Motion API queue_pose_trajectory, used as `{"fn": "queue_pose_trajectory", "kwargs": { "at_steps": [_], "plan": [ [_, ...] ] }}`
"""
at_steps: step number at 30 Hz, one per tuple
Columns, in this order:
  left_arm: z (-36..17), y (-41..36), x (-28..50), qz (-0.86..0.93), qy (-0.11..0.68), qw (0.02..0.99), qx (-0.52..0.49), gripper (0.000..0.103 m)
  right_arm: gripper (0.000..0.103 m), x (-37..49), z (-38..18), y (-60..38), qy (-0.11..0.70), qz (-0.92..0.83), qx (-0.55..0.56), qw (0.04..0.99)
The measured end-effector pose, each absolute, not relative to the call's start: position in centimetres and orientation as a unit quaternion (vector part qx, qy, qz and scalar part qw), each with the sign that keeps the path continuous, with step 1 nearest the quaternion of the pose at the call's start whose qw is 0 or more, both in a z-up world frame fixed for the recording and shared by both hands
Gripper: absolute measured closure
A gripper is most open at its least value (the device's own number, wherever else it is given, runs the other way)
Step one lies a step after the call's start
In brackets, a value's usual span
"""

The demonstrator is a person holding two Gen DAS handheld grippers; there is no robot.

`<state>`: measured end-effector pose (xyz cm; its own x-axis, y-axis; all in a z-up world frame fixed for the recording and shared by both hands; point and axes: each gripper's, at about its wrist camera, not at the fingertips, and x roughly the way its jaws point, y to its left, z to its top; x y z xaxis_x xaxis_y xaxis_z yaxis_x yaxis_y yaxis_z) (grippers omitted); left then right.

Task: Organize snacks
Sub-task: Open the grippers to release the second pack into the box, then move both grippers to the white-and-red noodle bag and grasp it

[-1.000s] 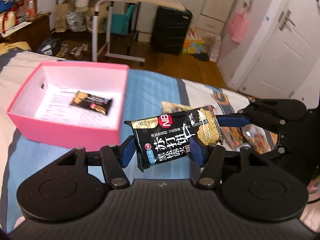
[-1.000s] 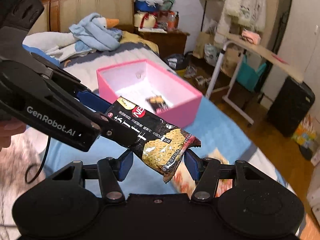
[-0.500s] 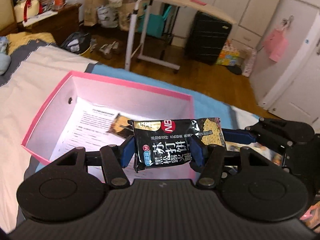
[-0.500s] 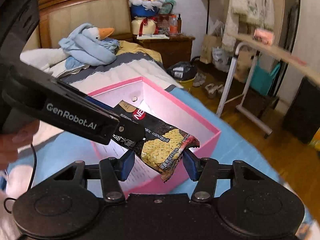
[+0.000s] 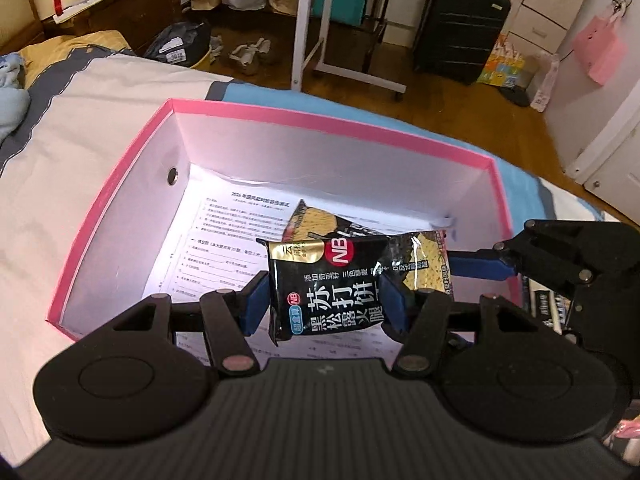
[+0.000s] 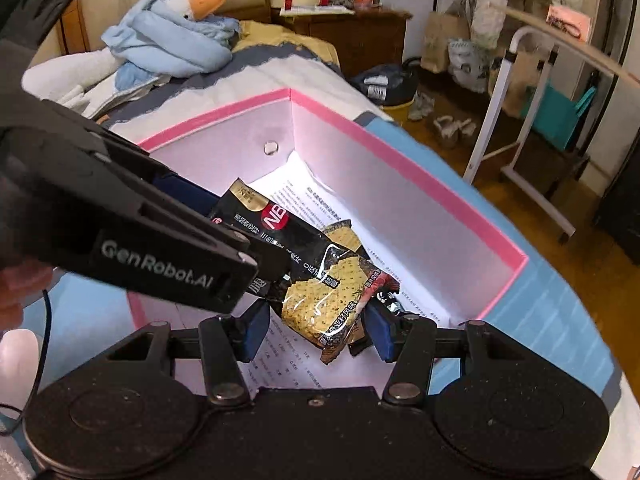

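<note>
Grippers (image 5: 324,304) (image 6: 316,328) pinch packet (image 5: 344,280) over box (image 5: 320,120).

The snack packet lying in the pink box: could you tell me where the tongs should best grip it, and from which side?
Probably the far, cracker-printed end of the lying packet, coming down from above: it lies flat on the printed sheet, the pink box walls block sideways approaches, and the held packet hides its near part.

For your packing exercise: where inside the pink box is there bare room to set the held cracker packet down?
The box floor is free on the printed sheet along the wall with the round hole. It is crowded mid-floor, where another packet lies under the held packet.
</note>
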<state>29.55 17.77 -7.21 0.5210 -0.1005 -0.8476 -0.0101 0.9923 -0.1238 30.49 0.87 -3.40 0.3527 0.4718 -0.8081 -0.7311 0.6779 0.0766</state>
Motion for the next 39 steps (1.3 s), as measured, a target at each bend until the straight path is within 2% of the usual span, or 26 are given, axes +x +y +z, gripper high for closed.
{"fn": "queue_pose_trajectory", "kwargs": {
  "at_steps": [8,15,22,26,30,35,39],
  "plan": [
    [-8.5,17.5,30.4,0.018,0.493,0.870,-0.023,0.044,0.037,31.5,-4.1,2.3,0.463,0.355,-0.174,0.794],
    [-7.7,17.6,29.2,0.045,0.477,0.877,-0.030,0.044,0.037,31.2,-2.7,0.8,0.470,0.354,-0.153,0.794],
    [-4.7,15.5,25.5,0.038,0.457,0.889,-0.017,0.041,0.036,27.4,1.8,-3.8,0.436,0.360,-0.144,0.812],
    [-1.7,13.3,22.5,0.021,0.440,0.898,0.007,0.033,0.032,24.1,5.1,-7.5,0.393,0.357,-0.184,0.827],
    [0.5,10.8,20.0,0.002,0.439,0.898,0.032,0.031,0.030,20.9,8.2,-12.2,0.353,0.343,-0.224,0.841],
    [3.1,7.1,17.3,-0.030,0.435,0.898,0.065,0.027,0.028,18.1,11.9,-17.9,0.329,0.328,-0.202,0.862],
    [5.0,3.9,15.2,-0.056,0.422,0.901,0.080,0.014,0.026,16.4,12.9,-21.3,0.315,0.321,-0.179,0.875]
  ]
}}
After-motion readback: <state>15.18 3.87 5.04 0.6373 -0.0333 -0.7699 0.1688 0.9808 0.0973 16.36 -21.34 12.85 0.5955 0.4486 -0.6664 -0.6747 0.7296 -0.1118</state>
